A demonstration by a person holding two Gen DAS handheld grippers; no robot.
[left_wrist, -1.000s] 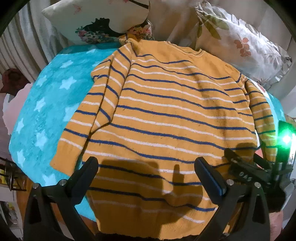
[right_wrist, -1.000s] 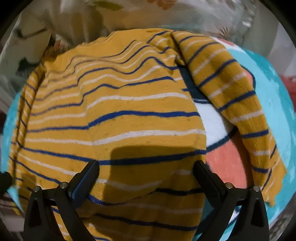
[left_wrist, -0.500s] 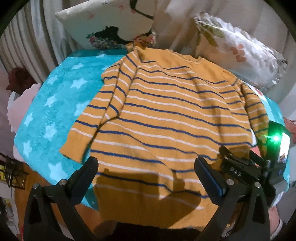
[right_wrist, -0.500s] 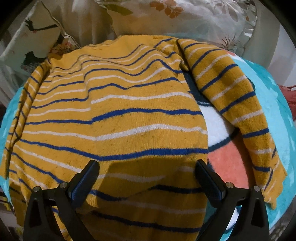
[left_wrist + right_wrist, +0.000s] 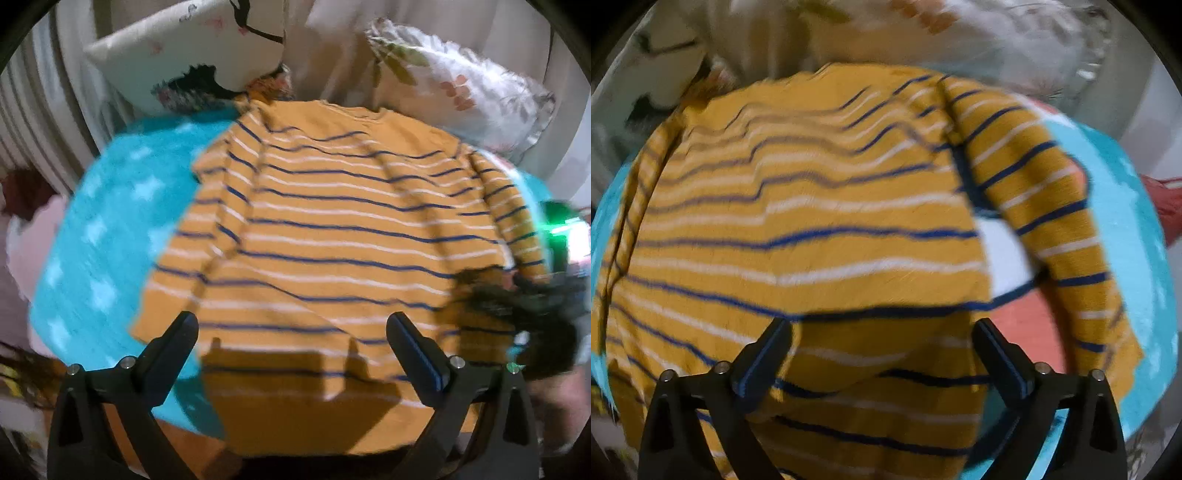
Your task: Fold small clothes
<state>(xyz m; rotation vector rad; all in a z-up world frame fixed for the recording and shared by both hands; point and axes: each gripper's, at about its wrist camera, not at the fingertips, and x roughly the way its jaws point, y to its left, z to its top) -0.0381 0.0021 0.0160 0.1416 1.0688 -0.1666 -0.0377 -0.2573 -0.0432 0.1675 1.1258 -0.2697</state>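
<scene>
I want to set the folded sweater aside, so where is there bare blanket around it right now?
Left wrist view: the widest bare turquoise star blanket lies left of the striped sweater, beside its left sleeve. Right wrist view: a narrow strip past the right sleeve. The far edge is crowded by pillows.

Left tongs [image 5: 291, 332]: matte black plastic, two angular fingers with blue pads on the inner faces, small silver screws along each arm. Right tongs [image 5: 882, 338]: same build, black, blue pads, silver screws. In the left view the right unit shows blurred black with a green light.
</scene>
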